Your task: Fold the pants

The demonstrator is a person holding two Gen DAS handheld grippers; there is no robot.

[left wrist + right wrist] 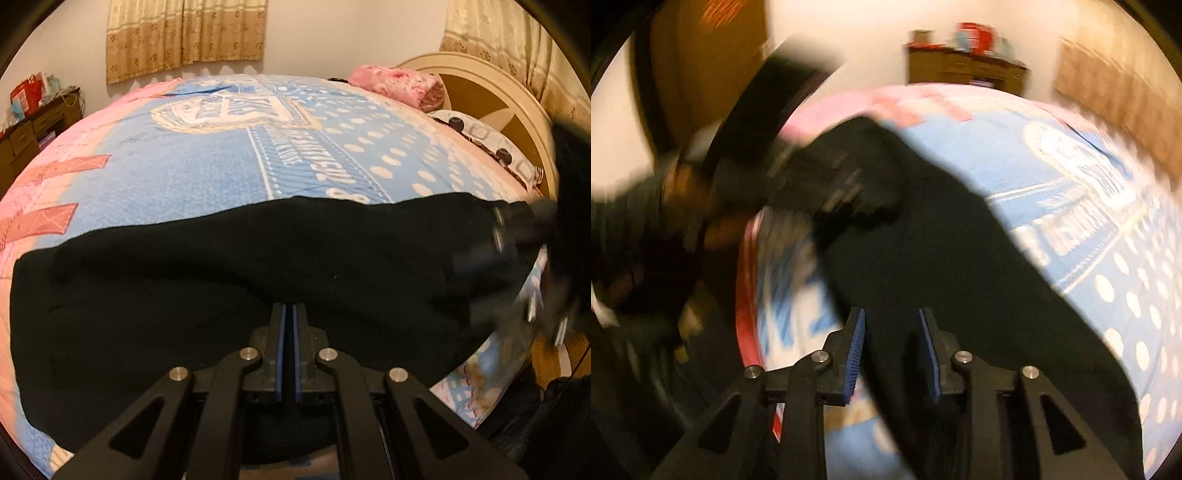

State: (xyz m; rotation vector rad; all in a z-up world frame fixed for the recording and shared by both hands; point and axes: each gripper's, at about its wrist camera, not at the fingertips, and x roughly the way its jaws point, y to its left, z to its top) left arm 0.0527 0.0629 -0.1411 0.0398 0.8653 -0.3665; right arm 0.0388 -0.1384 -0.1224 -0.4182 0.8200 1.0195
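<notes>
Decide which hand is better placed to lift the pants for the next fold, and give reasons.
Probably the left: its tool is shut over the black pants, apparently pinching them. The right tool stands open above the cloth, gripping nothing.

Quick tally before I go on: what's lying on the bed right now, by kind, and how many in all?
Black pants: 1
Pink rolled blanket: 1
Patterned pillow: 1
Total: 3, all lying on the blue and pink bedspread.
</notes>
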